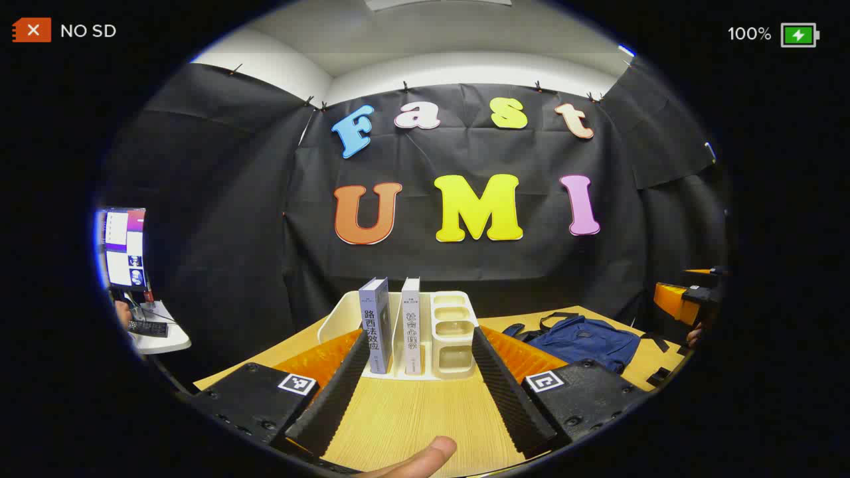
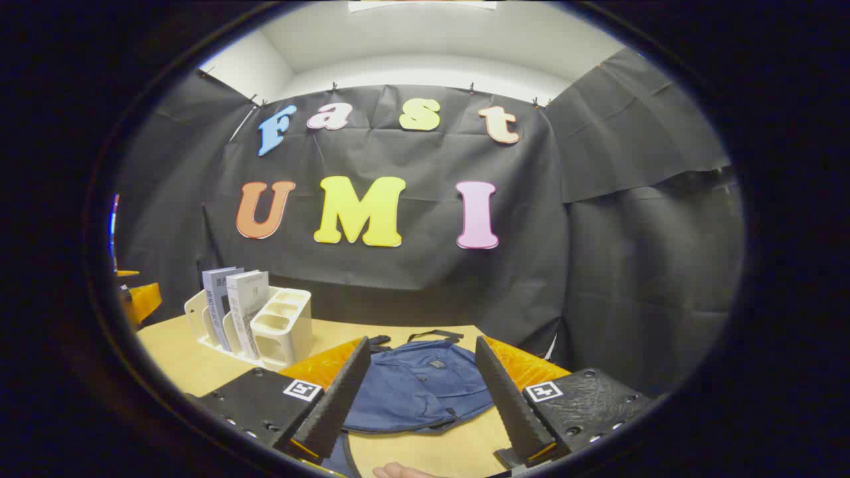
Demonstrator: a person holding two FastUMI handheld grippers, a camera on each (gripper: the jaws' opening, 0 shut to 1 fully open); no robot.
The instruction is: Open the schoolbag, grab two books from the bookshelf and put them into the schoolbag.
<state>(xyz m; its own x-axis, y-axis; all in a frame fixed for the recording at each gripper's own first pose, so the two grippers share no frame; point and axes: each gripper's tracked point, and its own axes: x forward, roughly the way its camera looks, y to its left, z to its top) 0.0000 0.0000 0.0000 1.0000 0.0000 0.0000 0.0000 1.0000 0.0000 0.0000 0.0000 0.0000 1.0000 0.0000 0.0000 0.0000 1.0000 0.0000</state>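
Observation:
Two books stand upright in a cream bookshelf [image 1: 345, 312] on the wooden table: a grey-blue book [image 1: 374, 325] and a white book [image 1: 411, 325] beside it. My left gripper [image 1: 418, 342] is open, its fingers pointing at the shelf and a little short of it. A blue schoolbag [image 1: 584, 340] lies flat to the shelf's right. In the right gripper view the schoolbag [image 2: 418, 388] lies just ahead between the open fingers of my right gripper [image 2: 422, 348], with nothing held. The bookshelf [image 2: 285, 332] and its two books [image 2: 232, 309] stand off to the left there.
A side table with a monitor [image 1: 125, 249] and a keyboard stands at the far left. The other orange gripper [image 1: 684, 299] shows at the right edge of the left gripper view. A fingertip [image 1: 425, 458] shows at the bottom. Black cloth walls close off the back.

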